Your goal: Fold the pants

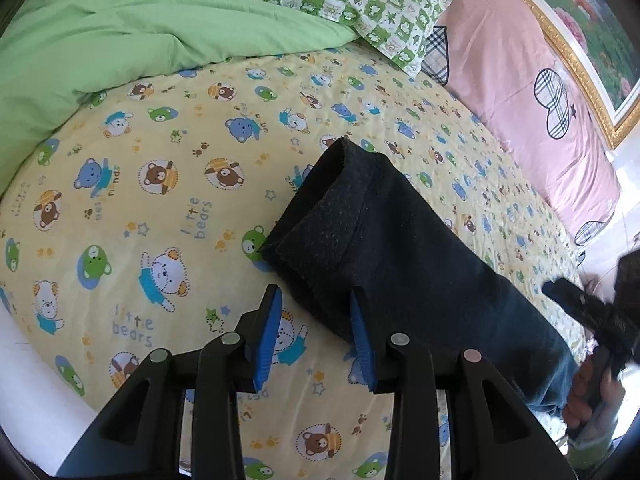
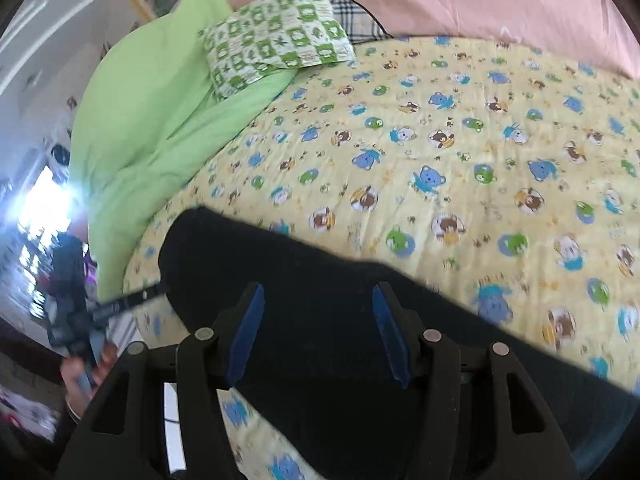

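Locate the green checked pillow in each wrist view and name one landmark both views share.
Left wrist: green checked pillow at top centre, between the green duvet and the pink bedding.
Right wrist: the pillow at upper left, overlapping the duvet's edge.
Shared landmark: the dark pants on the yellow bear-print sheet.

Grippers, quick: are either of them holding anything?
Left gripper: jaws open, holding nothing, at the pants edge.
Right gripper: jaws open over the pants, holding nothing.
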The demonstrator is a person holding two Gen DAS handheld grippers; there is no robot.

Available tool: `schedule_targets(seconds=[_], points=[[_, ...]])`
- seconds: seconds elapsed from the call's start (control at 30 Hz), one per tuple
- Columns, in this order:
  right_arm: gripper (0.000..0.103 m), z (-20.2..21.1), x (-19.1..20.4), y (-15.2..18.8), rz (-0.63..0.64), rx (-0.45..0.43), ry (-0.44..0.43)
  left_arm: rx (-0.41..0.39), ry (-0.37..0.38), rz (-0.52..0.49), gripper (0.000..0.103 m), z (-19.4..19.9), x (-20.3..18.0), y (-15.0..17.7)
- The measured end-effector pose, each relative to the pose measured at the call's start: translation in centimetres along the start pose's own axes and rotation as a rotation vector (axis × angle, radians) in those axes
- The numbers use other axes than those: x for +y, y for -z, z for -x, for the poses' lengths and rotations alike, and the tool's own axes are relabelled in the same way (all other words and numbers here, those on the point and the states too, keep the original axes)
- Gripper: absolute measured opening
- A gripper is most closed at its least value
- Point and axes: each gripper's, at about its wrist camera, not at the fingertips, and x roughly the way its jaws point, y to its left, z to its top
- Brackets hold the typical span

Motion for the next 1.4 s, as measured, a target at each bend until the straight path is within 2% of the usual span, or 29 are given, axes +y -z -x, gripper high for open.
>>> schedule_targets(seconds=[0.07, 0.3, 0.43, 0.57, 0.6, 0.73, 0.8, 0.87, 0.97, 1.03, 1.07, 1.1, 1.17, 1.3, 1.4], points=[[0.058, -0.9, -0.4, -1.2, -0.015, 0.02, -0.013, 0.002, -0.01, -0.006, 0.035, -0.2, -0.1, -0.3], [0.058, -6.6, -2.5, -4.2, -0.049, 0.216, -0.015, 0.018, -0.009, -0.008, 0.035, -1.4, 0.0, -1.6], [0.058, -9.0, -3.0, -4.2, -0.019, 0.317, -0.01, 0.026, -0.007, 0.011, 0.037, -2.1, 0.4, -1.8], [0.057, -11.0, -2.5, -2.8, 0.035, 0.401, -0.026, 0.024, -0.027, -0.001, 0.038, -3.1, 0.2, -1.5], [0.056, -11.0, -2.3, -2.5, 0.062, 0.393, -0.022, 0.022, -0.03, -0.005, 0.038, -3.2, 0.1, -1.6], [0.033, -10.3, -1.8, -2.2, 0.113, 0.39, -0.043, -0.012, -0.044, -0.026, 0.039, -3.7, -0.6, -1.8], [0.03, -9.5, -1.3, -2.0, 0.152, 0.358, -0.033, -0.044, -0.059, -0.041, 0.03, -3.4, -1.1, -1.9], [0.029, -8.5, -0.9, -1.9, 0.189, 0.302, -0.031, -0.104, -0.042, -0.062, 0.02, -1.9, -1.6, -2.0], [0.026, -6.7, 0.7, -1.9, 0.247, 0.192, 0.023, -0.19, -0.024, -0.111, 0.017, 1.2, -3.0, -2.2], [0.014, -6.1, 1.8, -2.2, 0.279, 0.125, 0.072, -0.224, -0.018, -0.125, 0.016, 2.7, -3.6, -2.2], [0.013, -5.8, 2.5, -2.3, 0.296, 0.08, 0.113, -0.236, -0.009, -0.13, 0.016, 3.3, -3.8, -2.3], [0.004, -5.6, 2.7, -2.4, 0.3, 0.053, 0.133, -0.242, -0.006, -0.134, 0.016, 3.7, -3.9, -2.4], [0.004, -5.7, 3.1, -2.8, 0.275, 0.012, 0.142, -0.238, -0.012, -0.154, 0.016, 3.3, -3.9, -2.6], [0.004, -8.4, 2.2, -2.4, 0.204, 0.076, 0.125, -0.148, -0.054, -0.156, 0.016, 0.0, -2.2, -2.4], [0.009, -9.2, 1.6, -1.1, 0.179, 0.084, 0.154, -0.097, -0.089, -0.153, 0.019, -2.5, -0.6, -1.2]])
